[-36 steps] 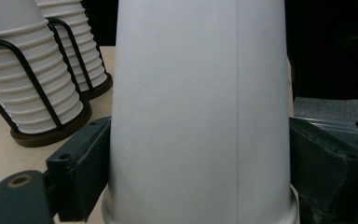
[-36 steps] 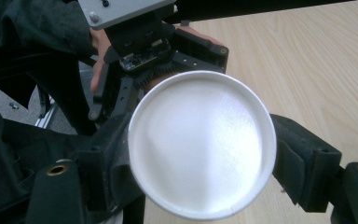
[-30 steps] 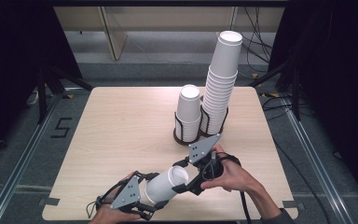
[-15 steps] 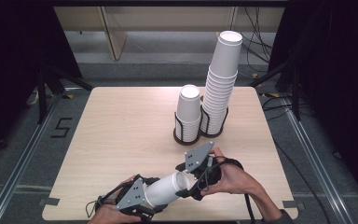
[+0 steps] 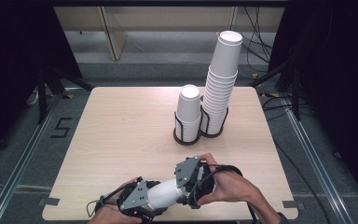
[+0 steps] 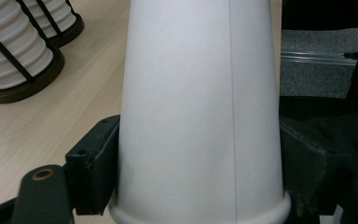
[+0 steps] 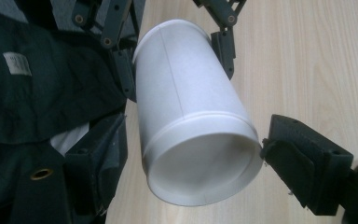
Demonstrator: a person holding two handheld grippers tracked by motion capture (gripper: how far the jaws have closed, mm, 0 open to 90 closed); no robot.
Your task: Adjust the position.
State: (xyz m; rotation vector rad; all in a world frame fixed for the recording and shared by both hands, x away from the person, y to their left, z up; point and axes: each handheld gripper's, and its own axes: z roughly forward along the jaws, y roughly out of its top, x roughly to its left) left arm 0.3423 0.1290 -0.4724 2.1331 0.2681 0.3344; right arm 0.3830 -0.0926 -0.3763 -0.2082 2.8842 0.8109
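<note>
A white paper cup [image 5: 165, 193] lies on its side above the near edge of the table, between the two grippers. My left gripper [image 6: 196, 172] has just been closing and now clamps the cup [image 6: 200, 107] near its rim, a pad [image 6: 93, 163] pressed on each side. My right gripper [image 7: 186, 158] stands open around the cup's base [image 7: 200, 172], which faces its camera; one pad [image 7: 303, 163] is close beside the base. In the high view the left gripper [image 5: 154, 198] is at the bottom and the right gripper [image 5: 182, 191] is just right of it.
Two black wire holders stand at the table's far middle: a short stack of white cups [image 5: 188, 114] and a tall leaning stack [image 5: 221, 84]. The wooden table [image 5: 121, 130] is bare on its left half. Dark floor and cables surround it.
The left jaws have closed onto the cup's rim end. The right gripper has slid toward the near edge, and the cup has moved a little that way too.
</note>
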